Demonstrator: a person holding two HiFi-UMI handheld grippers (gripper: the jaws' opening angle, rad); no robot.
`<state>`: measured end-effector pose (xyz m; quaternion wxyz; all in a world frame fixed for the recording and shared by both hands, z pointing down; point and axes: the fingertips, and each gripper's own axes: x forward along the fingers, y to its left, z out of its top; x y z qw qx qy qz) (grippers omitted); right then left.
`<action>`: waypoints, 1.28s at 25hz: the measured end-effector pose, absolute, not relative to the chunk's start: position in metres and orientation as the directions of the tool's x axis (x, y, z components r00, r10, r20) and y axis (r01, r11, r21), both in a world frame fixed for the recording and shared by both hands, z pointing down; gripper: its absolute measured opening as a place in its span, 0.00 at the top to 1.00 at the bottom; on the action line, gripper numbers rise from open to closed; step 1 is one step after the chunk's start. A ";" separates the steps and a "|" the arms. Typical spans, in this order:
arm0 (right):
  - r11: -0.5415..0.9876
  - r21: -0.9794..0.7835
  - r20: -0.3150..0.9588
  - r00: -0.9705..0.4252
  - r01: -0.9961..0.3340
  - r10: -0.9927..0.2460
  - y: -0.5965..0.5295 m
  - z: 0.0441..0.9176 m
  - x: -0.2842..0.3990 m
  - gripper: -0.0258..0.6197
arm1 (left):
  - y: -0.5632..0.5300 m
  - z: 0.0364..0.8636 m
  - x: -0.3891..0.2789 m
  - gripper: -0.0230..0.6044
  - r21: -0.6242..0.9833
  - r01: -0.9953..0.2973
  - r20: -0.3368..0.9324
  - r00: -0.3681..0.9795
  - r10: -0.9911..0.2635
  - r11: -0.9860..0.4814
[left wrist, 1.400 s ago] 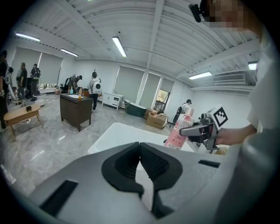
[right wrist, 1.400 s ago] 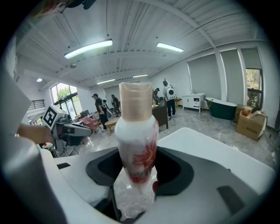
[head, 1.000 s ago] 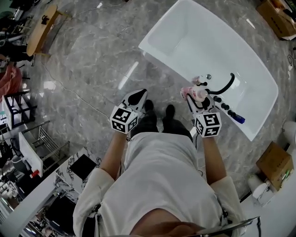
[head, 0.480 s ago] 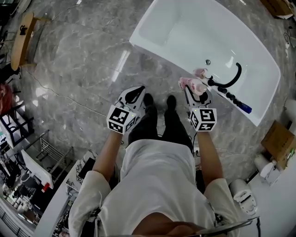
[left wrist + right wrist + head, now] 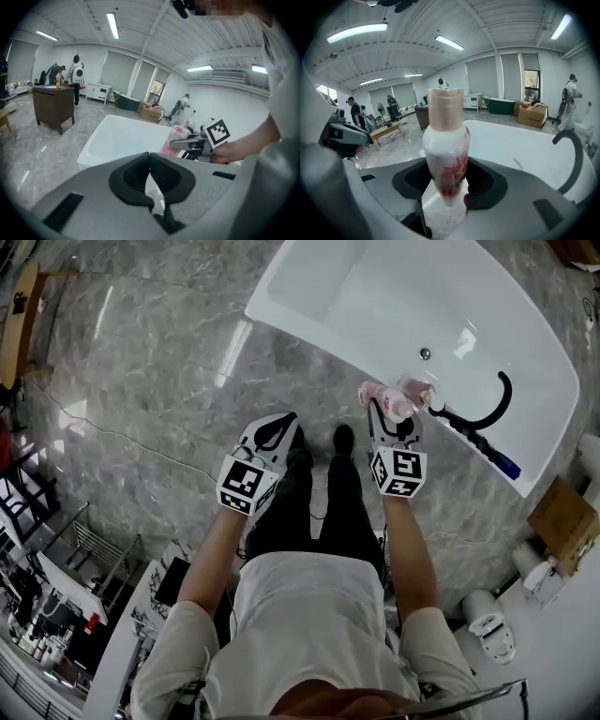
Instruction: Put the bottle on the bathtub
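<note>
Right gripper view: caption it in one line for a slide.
Right gripper clamps an upright bottle in front of the white bathtub.

- bathtub rim (image 5: pixel 307 334) left of my r gripper (image 5: pixel 386 409): bare, free to pass.
- just right of it: pink item (image 5: pixel 419 388) + black hose (image 5: pixel 511 395) crowd the rim.
- basin (image 5: pixel 394 296) beyond: open, nothing in my way.

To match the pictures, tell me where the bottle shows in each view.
Head view: bottle right of centre, in the right gripper, by the bathtub's near rim.
Left gripper view: bottle right of centre, beyond the jaws.
Right gripper view: bottle dead centre, between the jaws.
Shared landmark: the white bathtub.
</note>
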<state>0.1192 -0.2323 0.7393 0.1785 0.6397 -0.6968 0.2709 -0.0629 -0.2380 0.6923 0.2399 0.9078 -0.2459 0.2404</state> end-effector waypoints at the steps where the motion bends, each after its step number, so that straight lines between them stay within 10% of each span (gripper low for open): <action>1: 0.031 -0.147 0.597 -0.114 -0.989 -0.794 -0.235 0.749 0.119 0.60 | -0.239 0.701 -0.062 0.95 0.320 -0.559 0.557 0.764 -0.326 -0.765; 32: 0.005 0.001 0.568 -0.003 -1.000 -0.823 -0.314 0.899 0.136 0.59 | -0.294 0.849 -0.038 0.95 0.306 -0.557 0.572 0.756 -0.319 -0.772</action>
